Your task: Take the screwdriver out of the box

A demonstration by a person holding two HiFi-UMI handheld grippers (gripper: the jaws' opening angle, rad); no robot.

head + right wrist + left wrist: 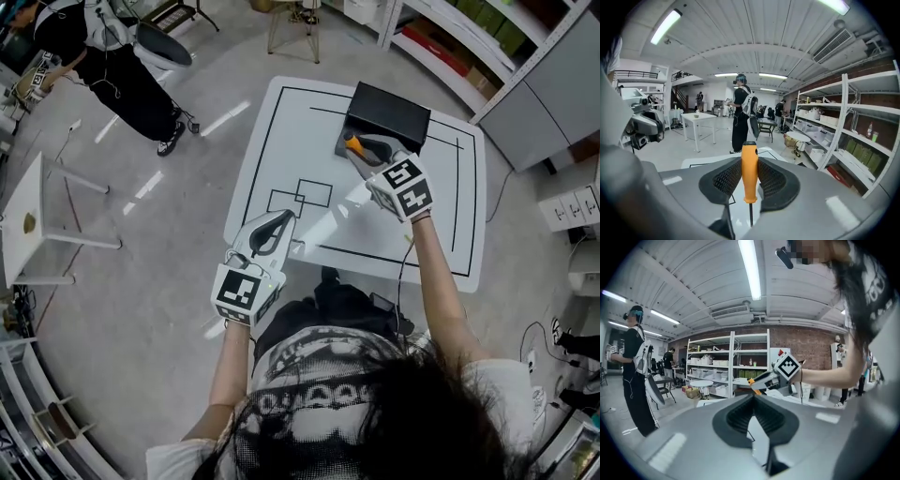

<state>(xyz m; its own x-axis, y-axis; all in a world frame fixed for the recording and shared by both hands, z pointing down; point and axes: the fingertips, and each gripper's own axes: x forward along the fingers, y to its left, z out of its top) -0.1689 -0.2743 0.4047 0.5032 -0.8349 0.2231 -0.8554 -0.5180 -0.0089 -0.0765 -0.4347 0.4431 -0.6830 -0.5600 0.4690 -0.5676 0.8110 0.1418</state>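
The screwdriver (749, 171) has an orange handle and a thin dark shaft. It stands upright in the middle of the right gripper view, handle up, pinched at the handle by the right claw (361, 150). The head view shows only its orange end, at the lower-left edge of the black box (386, 111) in the upper part of the white worktop (281, 122). The box's inside cannot be made out. The left claw (277, 225), lower centre, is pressed together on nothing.

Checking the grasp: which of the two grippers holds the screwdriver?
The right gripper: the orange-handled screwdriver sits clamped between its fingers; the left gripper is empty.
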